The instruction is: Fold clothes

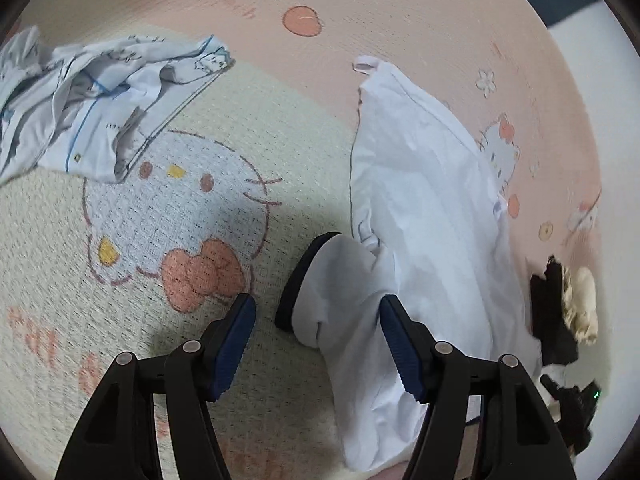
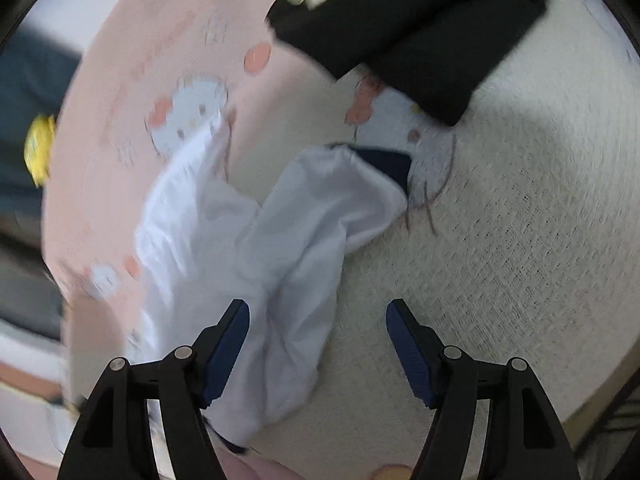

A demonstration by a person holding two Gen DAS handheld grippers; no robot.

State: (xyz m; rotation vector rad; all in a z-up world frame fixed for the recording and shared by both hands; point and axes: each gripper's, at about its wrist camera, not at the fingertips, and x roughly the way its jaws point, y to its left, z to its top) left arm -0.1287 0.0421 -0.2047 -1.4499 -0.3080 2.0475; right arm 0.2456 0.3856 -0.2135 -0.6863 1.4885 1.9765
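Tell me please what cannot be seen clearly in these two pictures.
- White garment: its near end is cut off by the bottom edge in the left wrist view.
- White garment, right wrist view: motion blur hides its folds and seams.
- Yellow object: blurred at the left edge, not identifiable.
- Black clothing: cut off by the top edge.
- Patterned garment: crumpled, its type unclear.

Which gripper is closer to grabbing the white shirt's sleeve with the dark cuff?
Probably the left gripper: the white shirt's sleeve lies right between its open fingers. The right gripper is open too, but the cuff sits farther ahead.
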